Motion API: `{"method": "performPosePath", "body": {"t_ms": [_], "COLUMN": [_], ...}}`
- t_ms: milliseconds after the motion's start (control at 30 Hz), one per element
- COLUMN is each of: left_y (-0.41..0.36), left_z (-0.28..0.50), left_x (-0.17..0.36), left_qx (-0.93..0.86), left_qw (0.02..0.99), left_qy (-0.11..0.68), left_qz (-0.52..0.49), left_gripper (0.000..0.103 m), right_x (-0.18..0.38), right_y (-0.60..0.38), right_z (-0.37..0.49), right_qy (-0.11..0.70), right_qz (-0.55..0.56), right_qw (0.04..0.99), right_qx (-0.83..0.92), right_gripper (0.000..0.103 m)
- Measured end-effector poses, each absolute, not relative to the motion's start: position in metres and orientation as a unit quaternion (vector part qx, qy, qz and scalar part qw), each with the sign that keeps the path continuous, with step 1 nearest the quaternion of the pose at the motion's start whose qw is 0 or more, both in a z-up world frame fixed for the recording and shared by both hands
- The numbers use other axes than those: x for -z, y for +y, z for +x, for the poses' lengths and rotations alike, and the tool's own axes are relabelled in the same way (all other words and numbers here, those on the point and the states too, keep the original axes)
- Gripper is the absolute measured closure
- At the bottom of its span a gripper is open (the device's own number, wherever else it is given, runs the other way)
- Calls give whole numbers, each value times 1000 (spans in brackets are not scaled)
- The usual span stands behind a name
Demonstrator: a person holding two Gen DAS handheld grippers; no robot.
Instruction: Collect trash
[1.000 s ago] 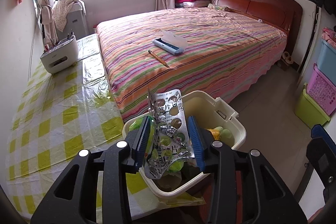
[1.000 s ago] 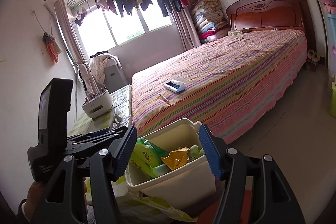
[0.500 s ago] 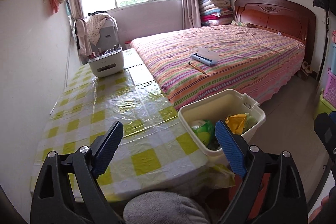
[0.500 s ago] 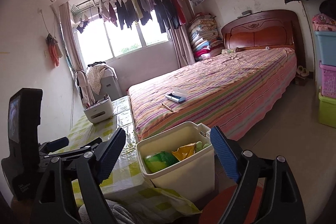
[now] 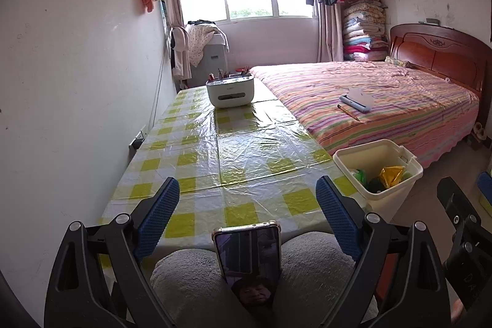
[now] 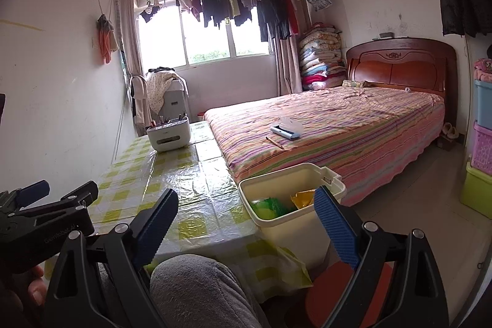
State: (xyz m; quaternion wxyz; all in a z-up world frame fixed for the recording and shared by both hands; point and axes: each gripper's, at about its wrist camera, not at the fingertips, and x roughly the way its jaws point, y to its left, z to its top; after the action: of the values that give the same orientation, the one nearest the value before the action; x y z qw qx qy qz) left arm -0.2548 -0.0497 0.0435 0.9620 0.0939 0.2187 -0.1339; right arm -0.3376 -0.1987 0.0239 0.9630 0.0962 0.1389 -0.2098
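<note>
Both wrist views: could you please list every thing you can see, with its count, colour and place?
table: one, yellow-white check cover, by left wall
organiser box: one, white, table's far end
trash bin: one, cream, beside table's right edge, wrappers inside
bed: one, striped cover, right
pencil: one, on bed
tissue pack: one, blue-white, on bed
phone: one, dark screen, between knees
knees: two, grey
left gripper: open, empty
right gripper: jaws opening, empty

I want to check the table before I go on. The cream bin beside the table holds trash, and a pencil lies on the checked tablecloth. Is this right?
Not quite. The pencil lies on the striped bed, not on the tablecloth; the left wrist view shows it. The cream bin beside the table does hold trash.
</note>
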Motion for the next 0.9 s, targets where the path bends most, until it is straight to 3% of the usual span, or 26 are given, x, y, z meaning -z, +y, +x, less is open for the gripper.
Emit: {"method": "performPosePath", "body": {"t_ms": [200, 900], "left_y": [-42, -40], "left_z": [-256, -257], "left_x": [-43, -40], "left_qx": [142, 140], "left_qw": [961, 961], "left_qy": [220, 225], "left_qz": [85, 84], "left_gripper": [14, 14], "right_x": [-33, -27], "right_y": [-180, -184], "right_z": [-340, -333], "right_qy": [116, 137], "right_qz": [48, 54], "right_qw": [967, 962], "right_qx": [222, 229], "right_gripper": [16, 16]}}
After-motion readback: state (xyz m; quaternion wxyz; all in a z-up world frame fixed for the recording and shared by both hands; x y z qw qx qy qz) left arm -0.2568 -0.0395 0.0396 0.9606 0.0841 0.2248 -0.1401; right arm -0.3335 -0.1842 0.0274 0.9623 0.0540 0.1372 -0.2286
